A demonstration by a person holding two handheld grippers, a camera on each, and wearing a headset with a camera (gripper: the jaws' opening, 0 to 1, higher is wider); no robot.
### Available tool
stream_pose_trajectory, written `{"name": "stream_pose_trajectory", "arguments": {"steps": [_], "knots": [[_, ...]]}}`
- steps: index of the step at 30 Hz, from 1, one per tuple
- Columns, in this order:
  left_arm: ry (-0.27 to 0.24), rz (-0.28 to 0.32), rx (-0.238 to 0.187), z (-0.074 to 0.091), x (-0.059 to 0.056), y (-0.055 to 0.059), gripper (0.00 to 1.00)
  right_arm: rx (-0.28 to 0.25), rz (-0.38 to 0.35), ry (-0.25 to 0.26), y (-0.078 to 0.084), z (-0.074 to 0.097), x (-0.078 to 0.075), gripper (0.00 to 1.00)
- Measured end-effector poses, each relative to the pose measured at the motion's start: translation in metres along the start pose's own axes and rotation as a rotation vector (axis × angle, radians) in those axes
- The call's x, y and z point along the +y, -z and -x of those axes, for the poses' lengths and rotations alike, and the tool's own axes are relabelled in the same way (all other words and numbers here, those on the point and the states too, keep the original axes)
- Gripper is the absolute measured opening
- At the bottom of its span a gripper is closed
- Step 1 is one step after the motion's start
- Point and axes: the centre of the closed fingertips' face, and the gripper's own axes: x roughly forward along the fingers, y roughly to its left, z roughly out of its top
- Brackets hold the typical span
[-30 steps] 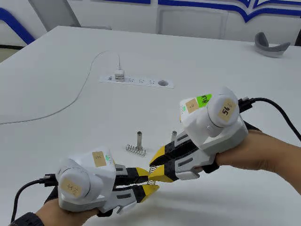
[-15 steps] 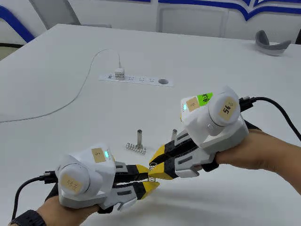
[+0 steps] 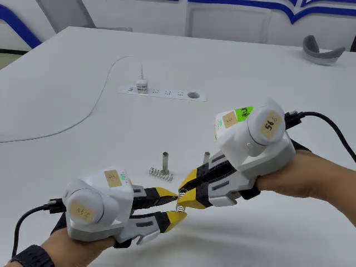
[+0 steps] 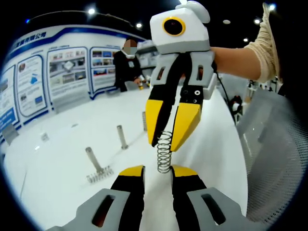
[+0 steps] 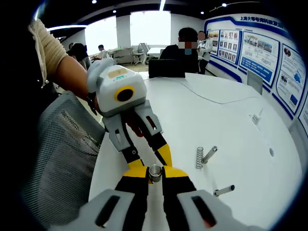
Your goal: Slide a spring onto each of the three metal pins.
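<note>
While both tools hang over the white table (image 3: 83, 83), one spring is bridged tip to tip between them, pins just beyond.
Right gripper (image 3: 186, 193) is clamped on one end of it. Left gripper (image 3: 174, 204) has its jaws apart with the free end sitting in the gap; can't tell if it touches. Left pin (image 3: 165, 162) and right pin (image 3: 206, 158) stand upright on the far side of the tips, right gripper nearer. Held spring (image 4: 164, 151) has its long axis running gripper to gripper, so my read is it needs tipping upright over a pin. Loose spring (image 3: 160, 176) lies flat at the left pin's base.
</note>
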Motion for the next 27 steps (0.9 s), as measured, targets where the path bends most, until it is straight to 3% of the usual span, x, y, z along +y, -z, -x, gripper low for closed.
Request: {"name": "stream_pose_trajectory", "arguments": {"steps": [27], "knots": [[-0.096, 0.06, 0.013, 0.015, 0.025, 0.011, 0.48, -0.004, -0.031, 0.061, 0.006, 0.018, -0.022, 0.12]]}}
